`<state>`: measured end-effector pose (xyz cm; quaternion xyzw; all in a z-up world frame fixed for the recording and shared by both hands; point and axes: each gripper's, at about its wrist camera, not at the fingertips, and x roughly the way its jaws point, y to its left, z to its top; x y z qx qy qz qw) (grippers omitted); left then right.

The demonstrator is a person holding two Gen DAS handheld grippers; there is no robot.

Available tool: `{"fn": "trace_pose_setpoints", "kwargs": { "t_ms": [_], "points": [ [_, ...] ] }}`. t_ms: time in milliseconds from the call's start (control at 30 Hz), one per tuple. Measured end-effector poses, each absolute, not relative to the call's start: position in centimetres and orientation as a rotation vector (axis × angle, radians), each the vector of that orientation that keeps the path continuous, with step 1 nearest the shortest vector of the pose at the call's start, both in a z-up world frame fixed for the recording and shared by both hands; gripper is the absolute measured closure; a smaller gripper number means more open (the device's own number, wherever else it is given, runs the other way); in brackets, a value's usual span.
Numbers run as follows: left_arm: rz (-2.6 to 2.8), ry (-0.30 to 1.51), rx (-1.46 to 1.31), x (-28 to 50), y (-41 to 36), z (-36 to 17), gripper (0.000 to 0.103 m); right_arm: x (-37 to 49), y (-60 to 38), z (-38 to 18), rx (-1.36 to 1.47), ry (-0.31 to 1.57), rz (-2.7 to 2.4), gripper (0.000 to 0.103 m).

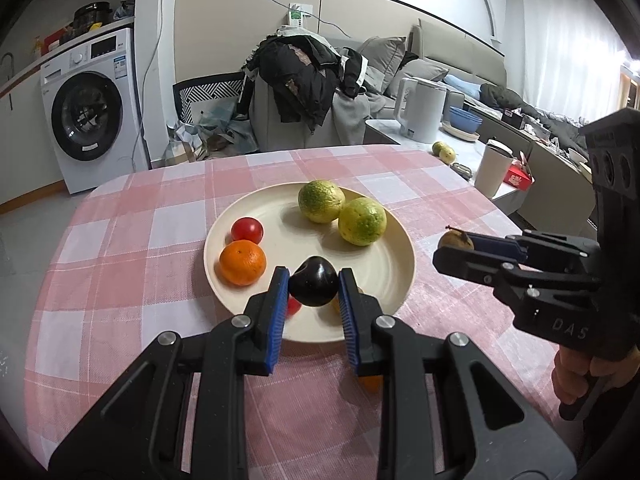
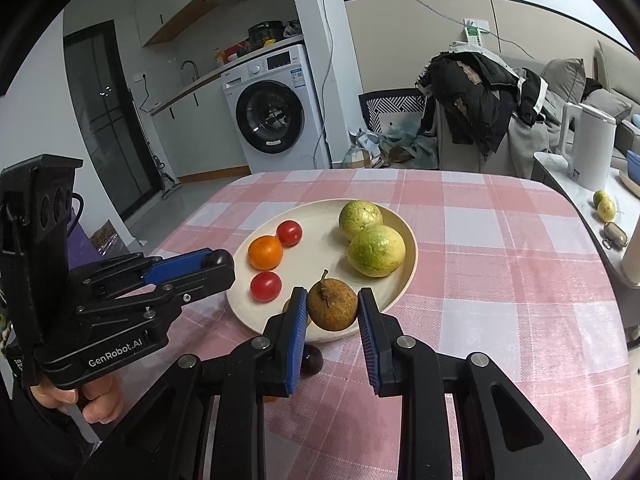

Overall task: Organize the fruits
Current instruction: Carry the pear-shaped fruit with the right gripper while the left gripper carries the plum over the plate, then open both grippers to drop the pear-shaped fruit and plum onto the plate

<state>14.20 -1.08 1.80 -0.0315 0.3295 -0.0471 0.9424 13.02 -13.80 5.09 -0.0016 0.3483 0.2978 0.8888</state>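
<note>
A cream plate [image 1: 384,272] [image 2: 320,252] on the pink checked tablecloth holds two green-yellow fruits [image 1: 362,221] [image 2: 376,250], an orange [image 1: 242,262] [image 2: 265,252] and red tomatoes [image 1: 247,230] [image 2: 289,232]. My left gripper [image 1: 313,286] is shut on a dark plum [image 1: 313,286] above the plate's near edge; it also shows in the right wrist view [image 2: 218,260]. My right gripper [image 2: 332,308] is shut on a brown stemmed fruit [image 2: 332,309] at the plate's near rim; it also shows in the left wrist view [image 1: 456,242].
Another dark plum [image 2: 312,360] lies on the cloth under the right gripper. An orange piece [image 1: 370,384] lies under the left gripper. A side counter at right holds a white kettle [image 1: 422,110], a cup [image 1: 493,168] and two small fruits [image 1: 444,151].
</note>
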Motion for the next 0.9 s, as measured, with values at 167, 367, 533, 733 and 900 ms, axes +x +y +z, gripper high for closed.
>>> {"fn": "trace_pose_setpoints", "kwargs": {
  "t_ms": [167, 367, 533, 733, 900],
  "points": [
    [-0.087, 0.681, -0.079, 15.3, -0.6, 1.1, 0.081, 14.0, -13.6, 4.2, 0.008, 0.747, 0.612, 0.077],
    [-0.077, 0.703, -0.086, 16.5, -0.3, 0.0, 0.081, 14.6, -13.2, 3.4, 0.009, 0.766, 0.606, 0.077],
    [-0.072, 0.711, -0.086, 17.2, -0.1, -0.8, 0.081, 15.2, -12.5, 2.6, 0.006, 0.780, 0.607, 0.077],
    [-0.081, 0.726, -0.083, 18.0, -0.2, -1.6, 0.081, 15.7, -11.8, 1.9, 0.000, 0.793, 0.612, 0.077],
    [-0.083, 0.736, -0.074, 18.2, -0.5, -2.1, 0.081, 16.2, -11.4, 1.2, -0.004, 0.812, 0.603, 0.077]
  ]
}}
